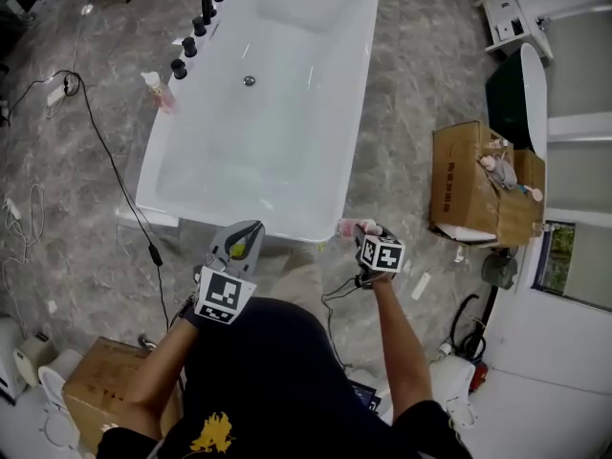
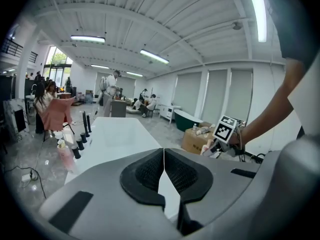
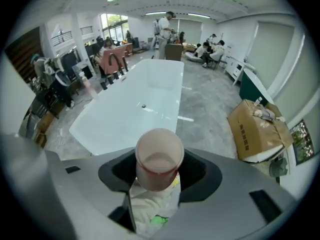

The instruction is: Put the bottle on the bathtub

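Observation:
A small pink bottle (image 3: pixel 160 159) with a white label sits between the jaws of my right gripper (image 3: pixel 159 186), which is shut on it; its round end faces the camera. In the head view the right gripper (image 1: pixel 358 231) holds the bottle (image 1: pixel 346 226) just off the near right corner of the white bathtub (image 1: pixel 158 175). My left gripper (image 1: pixel 241 244) hovers by the tub's near rim, with its pads together and nothing between them. From the left gripper (image 2: pixel 163 170) the tub (image 2: pixel 117 134) stretches ahead.
A second pink bottle (image 1: pixel 158 91) and black faucet fittings (image 1: pixel 196 22) stand on the tub's left ledge. An open cardboard box (image 1: pixel 478 185) is on the floor at the right, another box (image 1: pixel 96 381) at the lower left. A black cable (image 1: pixel 115 170) runs along the floor left of the tub.

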Motion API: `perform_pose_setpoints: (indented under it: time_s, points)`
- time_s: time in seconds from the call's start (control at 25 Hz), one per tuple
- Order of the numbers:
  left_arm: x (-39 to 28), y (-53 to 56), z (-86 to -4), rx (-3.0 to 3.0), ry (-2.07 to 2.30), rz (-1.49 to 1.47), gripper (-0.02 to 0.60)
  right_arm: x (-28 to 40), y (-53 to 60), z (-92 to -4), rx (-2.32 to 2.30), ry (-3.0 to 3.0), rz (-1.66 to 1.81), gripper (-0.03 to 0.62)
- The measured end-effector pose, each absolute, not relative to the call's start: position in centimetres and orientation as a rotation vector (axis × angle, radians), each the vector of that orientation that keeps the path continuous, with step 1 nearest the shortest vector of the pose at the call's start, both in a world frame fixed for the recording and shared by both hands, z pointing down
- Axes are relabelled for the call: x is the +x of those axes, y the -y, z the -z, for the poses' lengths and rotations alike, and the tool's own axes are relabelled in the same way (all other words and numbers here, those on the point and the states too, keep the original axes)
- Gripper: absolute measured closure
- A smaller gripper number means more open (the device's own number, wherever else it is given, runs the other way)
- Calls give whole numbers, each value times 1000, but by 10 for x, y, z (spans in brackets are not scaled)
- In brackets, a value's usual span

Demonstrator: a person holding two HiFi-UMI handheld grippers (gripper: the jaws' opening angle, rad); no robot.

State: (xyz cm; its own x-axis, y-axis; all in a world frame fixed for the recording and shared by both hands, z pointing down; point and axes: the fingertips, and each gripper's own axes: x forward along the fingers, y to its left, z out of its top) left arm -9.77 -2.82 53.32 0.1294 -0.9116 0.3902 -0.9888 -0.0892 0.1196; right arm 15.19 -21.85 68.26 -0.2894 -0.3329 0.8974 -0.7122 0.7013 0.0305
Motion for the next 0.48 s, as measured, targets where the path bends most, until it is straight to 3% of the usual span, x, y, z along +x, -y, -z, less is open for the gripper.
perform_pose_setpoints:
  time_s: [0.48]
  points:
    - [-87, 45, -550, 1943, 1872, -297, 561, 144, 304, -752, 1063, 1772, -590, 376]
